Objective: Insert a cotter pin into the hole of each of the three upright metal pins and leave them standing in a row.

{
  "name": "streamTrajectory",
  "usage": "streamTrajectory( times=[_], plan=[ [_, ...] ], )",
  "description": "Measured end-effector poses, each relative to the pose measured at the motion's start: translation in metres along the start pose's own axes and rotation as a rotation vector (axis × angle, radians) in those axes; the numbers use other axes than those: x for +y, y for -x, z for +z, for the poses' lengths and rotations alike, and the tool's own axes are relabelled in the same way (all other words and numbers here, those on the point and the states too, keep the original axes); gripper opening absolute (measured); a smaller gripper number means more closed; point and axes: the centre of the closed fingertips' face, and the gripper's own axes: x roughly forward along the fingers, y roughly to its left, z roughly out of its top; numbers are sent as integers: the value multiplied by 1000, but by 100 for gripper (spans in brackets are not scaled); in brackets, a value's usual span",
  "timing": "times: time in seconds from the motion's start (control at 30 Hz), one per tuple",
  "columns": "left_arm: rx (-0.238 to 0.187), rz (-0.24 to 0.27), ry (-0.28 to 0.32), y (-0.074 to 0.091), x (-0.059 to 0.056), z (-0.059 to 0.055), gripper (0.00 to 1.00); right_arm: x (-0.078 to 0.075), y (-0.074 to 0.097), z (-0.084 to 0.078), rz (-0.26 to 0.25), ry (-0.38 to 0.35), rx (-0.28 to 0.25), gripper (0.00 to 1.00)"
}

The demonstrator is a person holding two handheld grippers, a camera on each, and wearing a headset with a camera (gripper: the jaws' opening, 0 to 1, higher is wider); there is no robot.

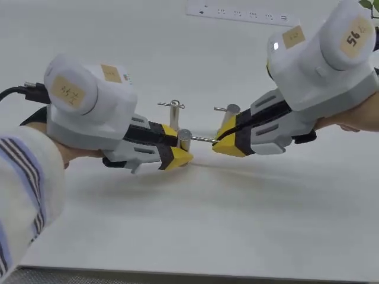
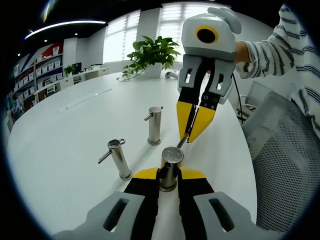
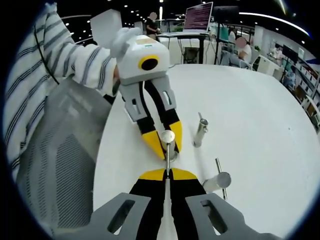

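Observation:
Three upright metal pins stand on the white table [image 1: 195, 213]. My left gripper [image 1: 180, 152] [image 2: 169, 175] is shut on the nearest metal pin [image 1: 185, 139] [image 2: 170, 165] low on its shaft. My right gripper [image 1: 220, 142] [image 3: 167, 174] is shut on a thin cotter pin [image 1: 204, 139] [image 3: 167, 156], whose tip reaches the head of the held pin [image 3: 167, 136]. The two pins behind, one at the far left [image 1: 174, 112] [image 2: 155, 125] and one at the far right [image 1: 232, 110] [image 2: 120, 159], each carry a cotter pin through the top.
A white power strip [image 1: 243, 13] lies at the table's far edge. The table's near edge [image 1: 177, 273] runs along the bottom. A potted plant [image 2: 152, 52] stands at the far end and a mesh chair [image 2: 280, 145] sits beside the table.

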Motion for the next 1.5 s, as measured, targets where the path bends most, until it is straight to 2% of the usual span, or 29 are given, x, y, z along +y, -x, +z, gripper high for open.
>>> streamTrajectory(
  times=[0.13,0.27,0.53,0.63,0.8,0.87,0.93,1.0,1.07,1.27,1.5],
  plan=[
    [1,5,0,0,0,-1,12,-1,-2,0,-4,-2,-1,4],
    [3,8,-7,-1,0,-2,12,-1,-5,7,-6,14,-21,4],
    [-4,5,10,-3,-1,-2,12,2,-5,14,-6,28,-24,4],
    [-7,3,13,-5,-1,-2,12,4,-5,14,-10,65,-28,4],
    [-7,3,14,-6,-2,-2,12,1,-1,6,-33,75,-16,15],
    [-8,5,10,-6,-2,-3,12,4,3,2,-16,46,-22,13],
    [-6,9,3,-7,-2,-4,12,2,4,0,-19,32,-23,13],
    [-1,11,-3,-7,-1,-5,12,2,6,-2,-20,29,-21,8],
    [2,12,-8,-7,-1,-5,12,1,7,0,-19,3,-37,7],
    [10,17,-13,-8,-1,-7,12,2,1,6,-13,22,-45,3],
    [13,25,-12,-8,0,-8,12,0,-5,18,-7,26,-59,3]
  ],
)
